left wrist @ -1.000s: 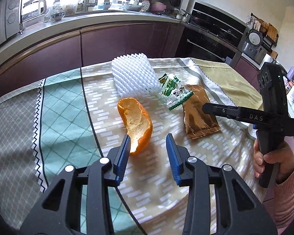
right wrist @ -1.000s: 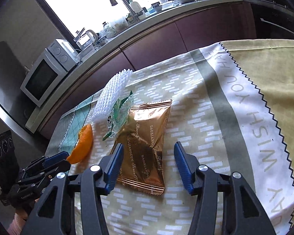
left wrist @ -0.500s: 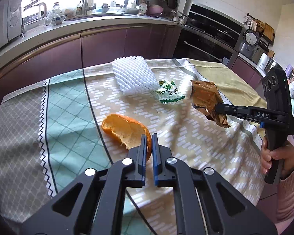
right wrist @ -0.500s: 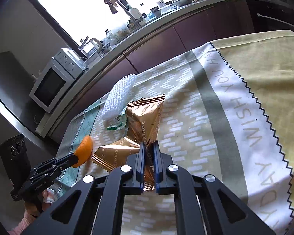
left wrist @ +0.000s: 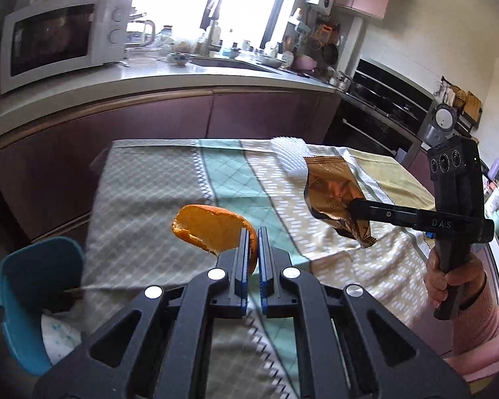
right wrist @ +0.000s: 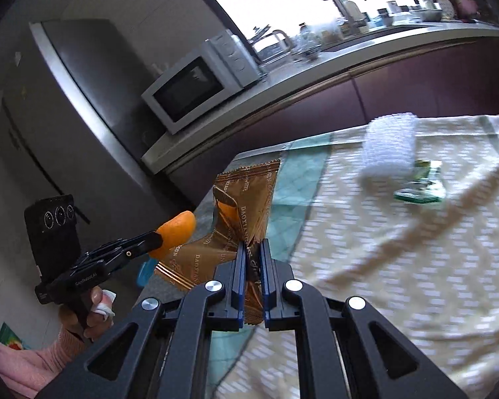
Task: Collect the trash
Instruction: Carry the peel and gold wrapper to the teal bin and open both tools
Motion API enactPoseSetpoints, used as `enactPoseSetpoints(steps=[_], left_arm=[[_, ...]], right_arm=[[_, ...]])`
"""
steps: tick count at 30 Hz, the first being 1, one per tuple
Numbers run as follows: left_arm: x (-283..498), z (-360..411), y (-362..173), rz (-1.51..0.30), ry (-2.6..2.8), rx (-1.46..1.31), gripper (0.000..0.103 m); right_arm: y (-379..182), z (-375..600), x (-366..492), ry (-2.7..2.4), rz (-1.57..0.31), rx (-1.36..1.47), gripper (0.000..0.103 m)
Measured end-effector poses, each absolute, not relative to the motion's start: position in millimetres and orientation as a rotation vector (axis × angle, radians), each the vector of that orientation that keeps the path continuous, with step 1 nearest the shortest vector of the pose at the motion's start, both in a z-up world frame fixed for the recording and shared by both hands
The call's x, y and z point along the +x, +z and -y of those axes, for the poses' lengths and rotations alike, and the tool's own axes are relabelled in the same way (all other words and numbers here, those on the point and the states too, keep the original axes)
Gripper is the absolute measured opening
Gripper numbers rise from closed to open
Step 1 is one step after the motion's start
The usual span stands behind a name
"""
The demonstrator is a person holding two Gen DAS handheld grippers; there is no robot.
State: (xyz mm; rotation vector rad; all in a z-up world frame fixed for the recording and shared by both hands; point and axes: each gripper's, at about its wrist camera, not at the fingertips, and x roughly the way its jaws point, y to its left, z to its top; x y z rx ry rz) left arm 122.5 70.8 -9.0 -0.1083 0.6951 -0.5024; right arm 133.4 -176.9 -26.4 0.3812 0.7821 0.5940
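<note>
Over the patterned tablecloth (left wrist: 143, 179) we have just lifted both pieces clear, our left gripper (left wrist: 252, 249) pinching the orange peel (left wrist: 213, 229) and our right gripper (right wrist: 251, 259) clamping the brown wrapper (right wrist: 243, 206), so both now swing toward the blue bin (left wrist: 20, 299).

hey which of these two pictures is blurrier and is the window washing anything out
Right wrist view: heavy motion smear across the patterned tablecloth and white foam fruit net; the window is blown out white. Left wrist view: sharper, the orange peel crisp, though window glare whitens the grey countertop behind.
</note>
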Motion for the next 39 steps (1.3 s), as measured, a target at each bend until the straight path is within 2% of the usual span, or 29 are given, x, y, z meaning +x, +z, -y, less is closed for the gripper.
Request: enactPoseSetpoints(steps=[7, 15, 26, 30, 34, 39], left_arm=[[102, -191, -9, -0.688, -0.305, -0.207, 0.005], [114, -276, -57, -0.767, -0.189, -0.279, 0.005], [145, -306, -126, -0.913, -0.214, -0.360, 0.006], [144, -310, -141, -0.926, -0.213, -0.379, 0.008], [141, -313, -147, -0.924, -0.201, -0.404, 0.016], [133, -318, -143, -0.901, -0.194, -0.421, 0.025]], right_arm=[[-21, 44, 174, 0.807, -0.836, 0.255, 0.007], [-36, -71, 203, 0.886, -0.933, 0.151, 0.007], [-67, -147, 204, 0.840, -1.037, 0.001, 0.007], [-80, -154, 206, 0.813, -1.072, -0.013, 0.012], [-89, -160, 211, 0.800, -1.096, 0.004, 0.019], [-94, -152, 212, 0.800, -1.104, 0.036, 0.020]])
